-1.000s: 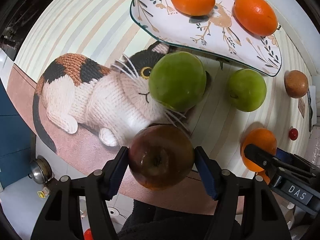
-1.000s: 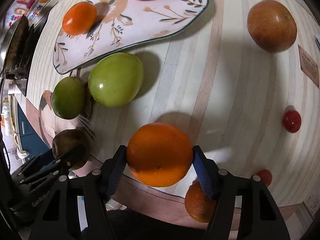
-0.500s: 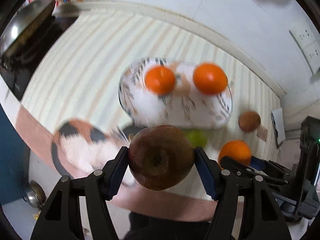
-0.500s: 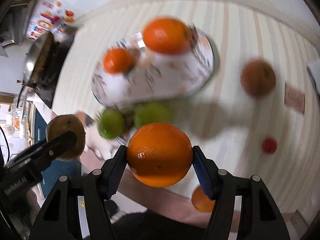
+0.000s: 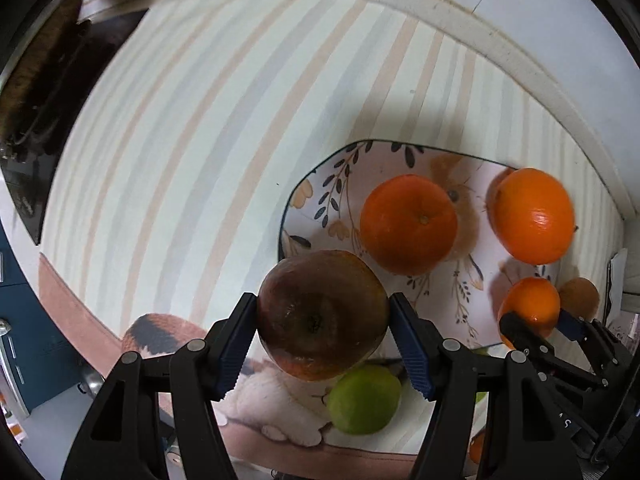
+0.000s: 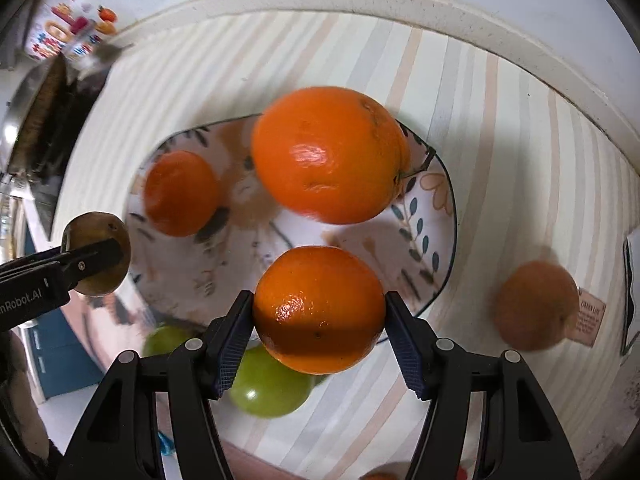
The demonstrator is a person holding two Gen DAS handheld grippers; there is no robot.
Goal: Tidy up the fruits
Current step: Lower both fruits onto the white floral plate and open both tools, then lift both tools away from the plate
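Two grippers, each clamped on one fruit above the plate [image 6: 442,216].
Left gripper [image 5: 323,334] grasps a brown apple [image 5: 322,314]; right gripper [image 6: 319,330] grasps an orange [image 6: 319,309]; "Robot.AI" lettering partly legible.

A striped tablecloth [image 5: 208,128] bears a knitted cat picture [image 5: 276,412].

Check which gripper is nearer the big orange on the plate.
Right. The right gripper holds its orange just in front of the big orange; the left gripper hangs off the plate's far end.
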